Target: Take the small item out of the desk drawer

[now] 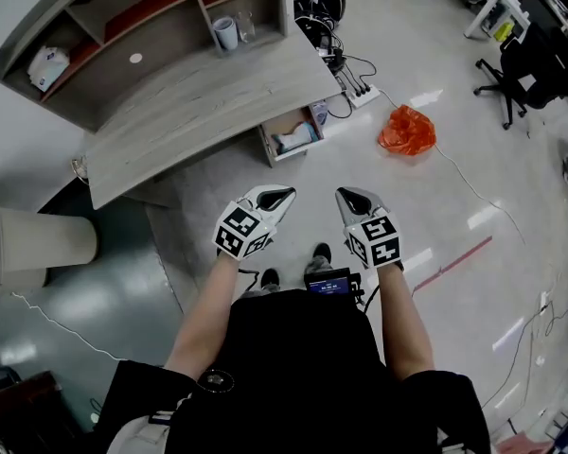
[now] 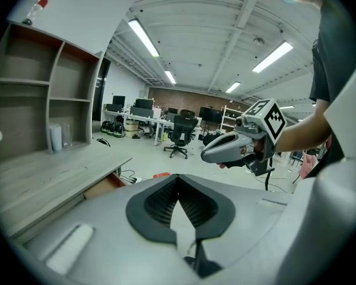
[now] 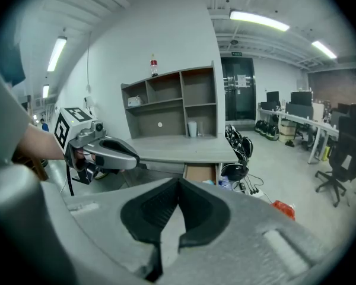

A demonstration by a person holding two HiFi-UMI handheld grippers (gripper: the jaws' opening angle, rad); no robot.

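**Two closed pairs of jaws, one drawer (image 1: 286,120) up ahead**

Both the left gripper (image 1: 280,197) and the right gripper (image 1: 349,198) have their jaws pressed together with nothing between them. The drawer stands pulled out from under the desk (image 1: 199,112), upper centre of the head view, well apart from both. A pale small item (image 1: 296,138) lies inside; I can't tell what it is or how its long axis runs. It sits almost straight above the left gripper, so that hand looks nearer.

Glossy pale floor (image 1: 426,36), strip lights (image 2: 143,37) — office chair (image 1: 513,76)
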